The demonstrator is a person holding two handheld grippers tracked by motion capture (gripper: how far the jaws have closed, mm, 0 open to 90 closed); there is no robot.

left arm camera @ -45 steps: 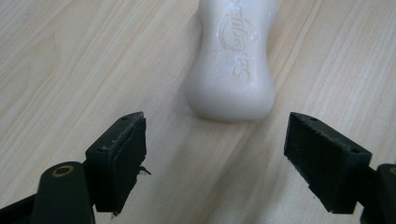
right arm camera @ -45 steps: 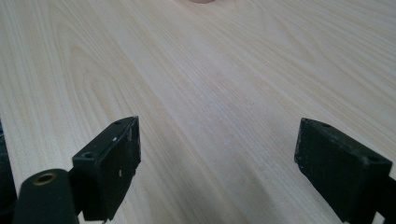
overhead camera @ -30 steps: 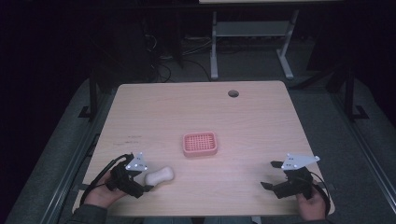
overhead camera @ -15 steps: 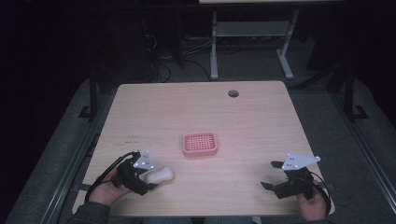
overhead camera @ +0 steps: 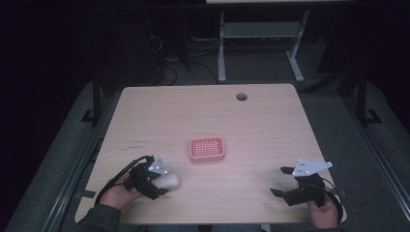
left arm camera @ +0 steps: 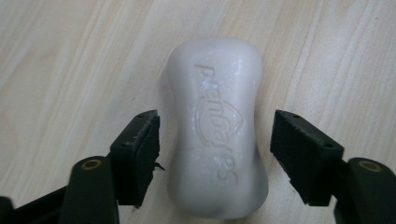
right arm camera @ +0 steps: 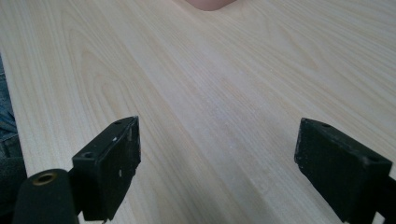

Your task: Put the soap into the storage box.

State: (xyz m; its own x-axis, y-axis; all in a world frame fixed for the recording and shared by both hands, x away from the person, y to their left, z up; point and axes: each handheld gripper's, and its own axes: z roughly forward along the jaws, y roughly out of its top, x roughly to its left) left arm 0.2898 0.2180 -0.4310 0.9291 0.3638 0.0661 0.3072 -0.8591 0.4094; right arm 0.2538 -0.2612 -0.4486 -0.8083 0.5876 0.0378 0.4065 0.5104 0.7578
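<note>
White soap lies between your left gripper's 2 black jaws, flat on the pale wooden table. The jaws have just been closing around it, yet a thin strip of wood grain shows on each side of the bar, so the pads stand just beside it and do not press on it. In the left gripper view the bar runs lengthwise from 6 o'clock toward 12 o'clock, its embossed lettering facing up, and its far end reaches well past the jaw tips.

From the high view, your left gripper sits at about 7 o'clock on the tabletop, close to the near edge, with your left hand behind it and the cable looping back toward the sleeve. The soap pokes out of the jaws toward 3 o'clock. A pink soap dish with a gridded top rests near the table's centre, apart from the bar, at roughly 1 o'clock from it.

Your right gripper has its 2 jaws spread wide over bare wood, with nothing between them. In the high view the right gripper is at about 5 o'clock on the table, well apart from the soap and the dish, its grey plate on top. A round hole sits near the far edge at 12 o'clock.
</note>
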